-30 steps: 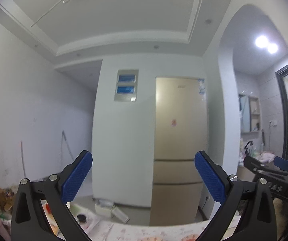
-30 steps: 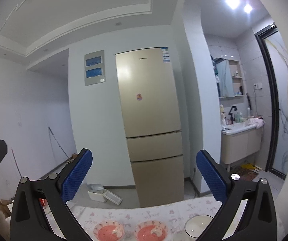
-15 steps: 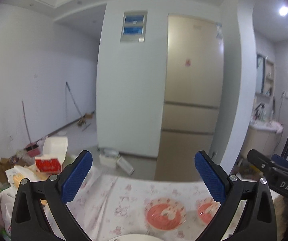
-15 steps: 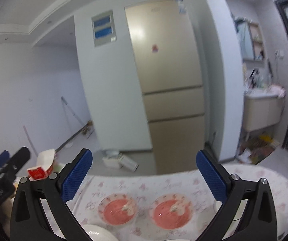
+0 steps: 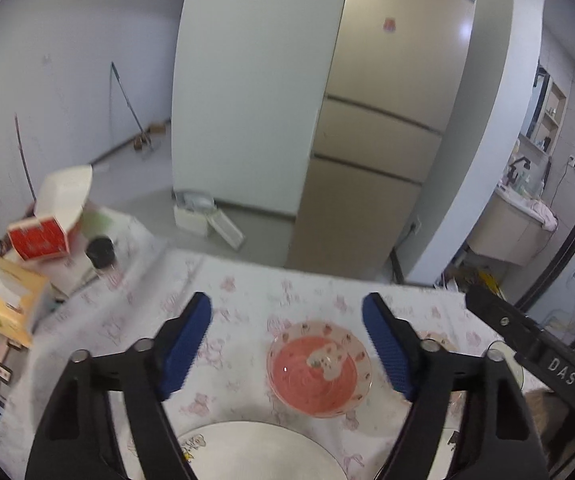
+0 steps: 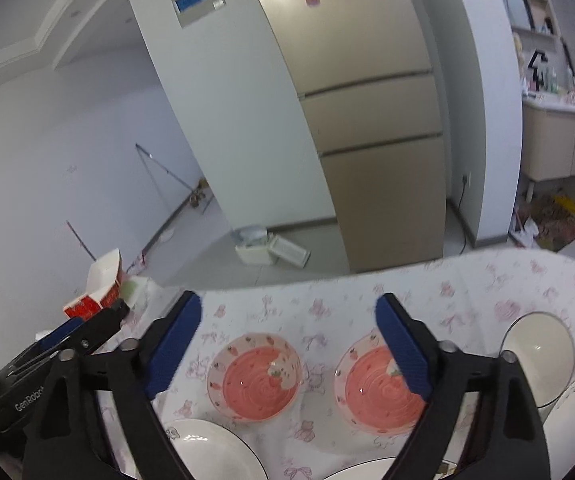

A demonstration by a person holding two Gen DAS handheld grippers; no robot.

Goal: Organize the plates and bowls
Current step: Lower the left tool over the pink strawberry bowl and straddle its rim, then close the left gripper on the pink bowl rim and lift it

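Two pink strawberry-print bowls stand side by side on a floral tablecloth (image 6: 447, 292): the left bowl (image 6: 253, 384) and the right bowl (image 6: 375, 392). White plates (image 6: 203, 448) lie nearer the front edge, and a white bowl (image 6: 539, 344) sits at the right. My right gripper (image 6: 288, 304) hovers above the two pink bowls, its jaws closing on nothing. My left gripper (image 5: 286, 304) hangs over the left pink bowl (image 5: 319, 372) and a white plate (image 5: 263, 452), jaws also closing with nothing between the pads. A finger of my right gripper (image 5: 499, 316) shows at the right.
A red-and-white carton (image 5: 43, 236), an orange box (image 5: 3, 300) and a dark jar (image 5: 101, 252) crowd the table's left end. Beyond the far table edge stand a beige fridge (image 5: 383, 120) and a white appliance on the floor (image 5: 195, 216).
Both views have tipped down from the ceiling and wall to the tabletop, bringing the bowls and plates into sight. Both pairs of blue pads stand closer together than before.
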